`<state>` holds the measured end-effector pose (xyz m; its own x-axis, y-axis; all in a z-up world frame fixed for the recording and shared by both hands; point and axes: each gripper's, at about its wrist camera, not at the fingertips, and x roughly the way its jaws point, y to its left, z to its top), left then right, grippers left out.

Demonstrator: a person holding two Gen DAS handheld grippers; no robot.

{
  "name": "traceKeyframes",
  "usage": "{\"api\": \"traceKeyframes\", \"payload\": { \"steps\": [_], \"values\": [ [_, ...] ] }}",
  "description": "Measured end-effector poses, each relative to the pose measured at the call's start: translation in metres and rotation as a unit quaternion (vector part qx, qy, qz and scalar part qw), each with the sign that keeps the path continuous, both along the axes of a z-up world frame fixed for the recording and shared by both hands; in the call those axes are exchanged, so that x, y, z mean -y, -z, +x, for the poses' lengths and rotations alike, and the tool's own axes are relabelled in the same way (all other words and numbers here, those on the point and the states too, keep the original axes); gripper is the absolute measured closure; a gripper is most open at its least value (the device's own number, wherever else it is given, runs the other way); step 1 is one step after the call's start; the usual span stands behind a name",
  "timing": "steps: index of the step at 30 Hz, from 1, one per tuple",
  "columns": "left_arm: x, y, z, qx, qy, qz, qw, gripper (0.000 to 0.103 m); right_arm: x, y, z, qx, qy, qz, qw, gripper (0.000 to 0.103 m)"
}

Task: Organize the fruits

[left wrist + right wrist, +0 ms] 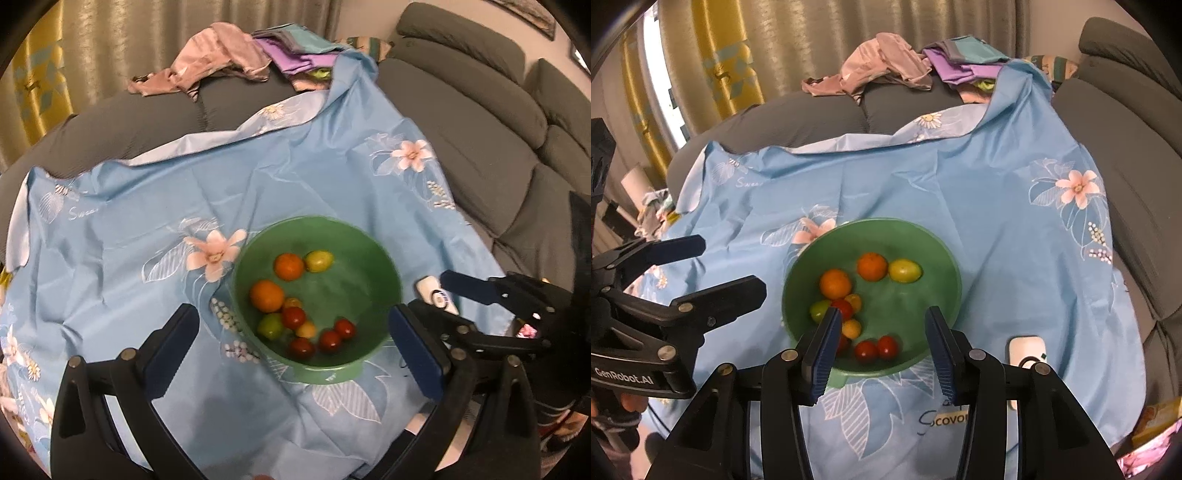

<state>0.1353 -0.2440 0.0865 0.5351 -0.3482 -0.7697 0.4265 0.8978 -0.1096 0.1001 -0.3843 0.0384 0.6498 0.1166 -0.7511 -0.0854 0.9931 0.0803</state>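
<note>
Both grippers, left (pixel 291 350) and right (pixel 881 345), hung empty with jaws apart, the left wider, over the bowl (pixel 923 236) at lower centre holding all visible fruit (pixel 872 266); sorting looked nearly complete, next withdrawing or checking for strays.

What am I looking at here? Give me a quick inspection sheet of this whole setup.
Surface: blue floral cloth spread over a grey sofa.
Job's things: green bowl holding oranges, red tomatoes and greenish-yellow fruits.
Clutter: white device beside the bowl; crumpled clothes at the back.
Tongs: left tongs wide open, empty; right tongs partly open, empty.
Cables: nothing seen.
Surroundings: curtains behind.
</note>
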Motion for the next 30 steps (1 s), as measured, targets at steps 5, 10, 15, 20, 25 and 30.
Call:
{"api": "traceKeyframes", "payload": {
  "steps": [5, 10, 15, 20, 25, 30],
  "values": [
    [0.002, -0.014, -0.006, 0.021, 0.007, 0.01, 0.9997, 0.0, 0.0, -0.006, -0.003, 0.003, -0.003, 0.003, 1.0, 0.056],
    [0.002, -0.014, -0.001, 0.019, -0.006, 0.035, 0.9992, 0.0, 0.0, -0.009, -0.003, 0.002, -0.005, 0.007, 1.0, 0.056],
    [0.002, -0.013, 0.002, 0.019, -0.022, 0.053, 0.9982, 0.0, -0.001, -0.013, -0.004, 0.002, -0.009, 0.001, 1.0, 0.056],
    [0.001, -0.011, 0.004, 0.014, -0.027, 0.057, 0.9979, 0.0, -0.001, -0.015, -0.005, 0.005, -0.008, -0.002, 1.0, 0.056],
    [0.003, -0.01, 0.005, 0.015, -0.027, 0.058, 0.9978, 0.001, -0.001, -0.015, -0.004, 0.004, -0.009, 0.0, 1.0, 0.056],
    [0.008, -0.007, 0.006, 0.013, -0.022, 0.061, 0.9978, 0.001, 0.0, -0.015, -0.005, 0.003, -0.007, 0.0, 1.0, 0.056]
  ]
}}
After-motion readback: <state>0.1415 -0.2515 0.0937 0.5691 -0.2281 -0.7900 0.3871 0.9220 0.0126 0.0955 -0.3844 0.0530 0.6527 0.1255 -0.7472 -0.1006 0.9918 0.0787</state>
